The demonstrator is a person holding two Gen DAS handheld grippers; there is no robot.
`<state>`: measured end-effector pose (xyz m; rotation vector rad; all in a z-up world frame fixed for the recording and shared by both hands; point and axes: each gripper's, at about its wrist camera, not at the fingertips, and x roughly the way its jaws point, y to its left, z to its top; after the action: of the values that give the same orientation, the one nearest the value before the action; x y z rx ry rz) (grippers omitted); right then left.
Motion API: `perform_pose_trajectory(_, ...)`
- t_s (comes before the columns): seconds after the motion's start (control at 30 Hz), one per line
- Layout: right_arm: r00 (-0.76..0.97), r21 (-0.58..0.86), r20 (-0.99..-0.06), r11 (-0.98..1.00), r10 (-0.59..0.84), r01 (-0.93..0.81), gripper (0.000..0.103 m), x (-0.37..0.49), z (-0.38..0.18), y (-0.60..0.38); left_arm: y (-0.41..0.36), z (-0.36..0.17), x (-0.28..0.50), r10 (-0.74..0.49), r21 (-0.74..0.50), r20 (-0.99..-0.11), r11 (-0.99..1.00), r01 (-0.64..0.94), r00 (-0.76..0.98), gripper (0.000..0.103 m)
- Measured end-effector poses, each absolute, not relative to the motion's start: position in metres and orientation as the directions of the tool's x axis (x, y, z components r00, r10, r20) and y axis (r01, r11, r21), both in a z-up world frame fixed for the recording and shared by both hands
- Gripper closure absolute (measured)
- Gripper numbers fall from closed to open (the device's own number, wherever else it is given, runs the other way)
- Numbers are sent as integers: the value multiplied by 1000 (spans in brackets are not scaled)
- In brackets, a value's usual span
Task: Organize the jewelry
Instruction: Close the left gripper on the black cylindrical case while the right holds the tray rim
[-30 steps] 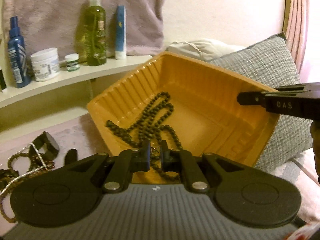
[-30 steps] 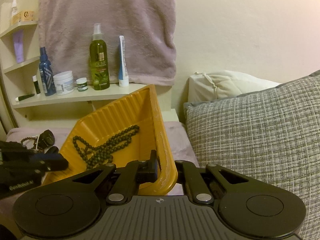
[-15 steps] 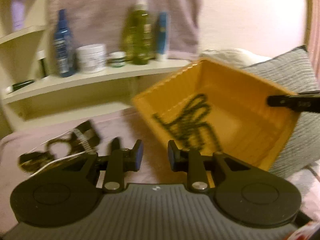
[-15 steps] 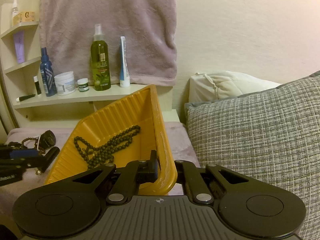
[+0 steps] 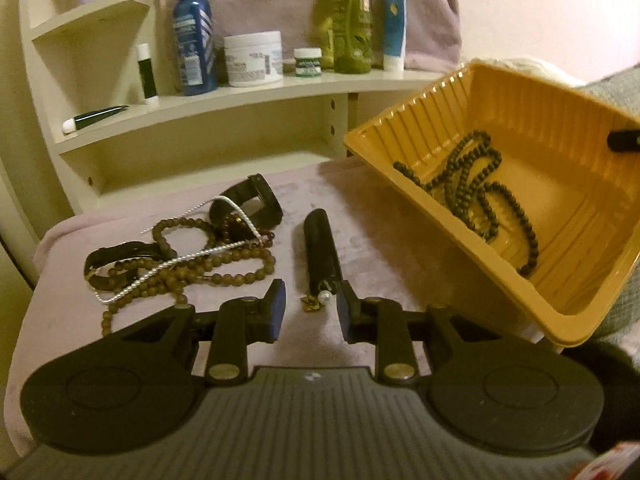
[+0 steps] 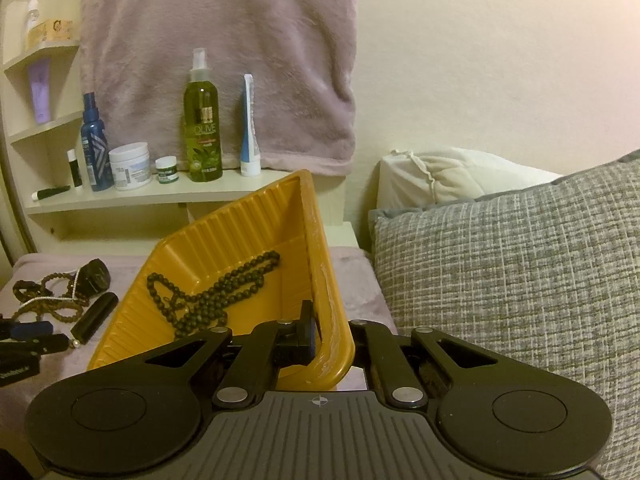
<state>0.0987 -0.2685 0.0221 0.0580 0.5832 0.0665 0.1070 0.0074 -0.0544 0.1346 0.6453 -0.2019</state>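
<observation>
While the right gripper [image 6: 332, 344] pinches the near wall of the yellow tray [image 6: 240, 228], one finger inside and one outside the rim, the tray is held tilted with its open side turned toward the jewelry pile. A dark bead necklace [image 6: 212, 296] lies coiled against the tray's ribbed floor; in the left wrist view the same necklace [image 5: 476, 192] sits in the middle of the tray [image 5: 400, 120]. The left gripper [image 5: 310, 306] hovers with its jaws spread apart and holds nothing. Just ahead of its fingertips, on the mauve blanket [image 5: 380, 232], lies a black tube-shaped case [image 5: 320, 252] with a small pearl and gold charm [image 5: 318, 300] at its near end. To the left of the case lies a tangle of brown bead strands [image 5: 224, 264], a silver chain [image 5: 176, 264] across them and a black watch [image 5: 256, 200] behind. Bottles and jars stand on the shelf [image 5: 240, 92] behind, and a grey cushion [image 6: 520, 280] lies to the right of the tray.
</observation>
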Motion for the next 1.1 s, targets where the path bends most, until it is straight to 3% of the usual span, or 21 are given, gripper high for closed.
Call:
perform_pose_trajectory(0.4,850,-22,-524,997,57,-80,98,93,18,-255,5,-68,118,-147,75,-619,967,245,771,80)
perform_pose_trajectory(0.7,846,-12,-530,997,58,-76,98,93,18,-255,2,-67,118,-149,97,-620,960,263,770,89)
perform_pose_trajectory(1.1,846,-11,-530,997,58,-76,98,93,18,-256,5,-54,107,-157,95,-594,960,263,789,89)
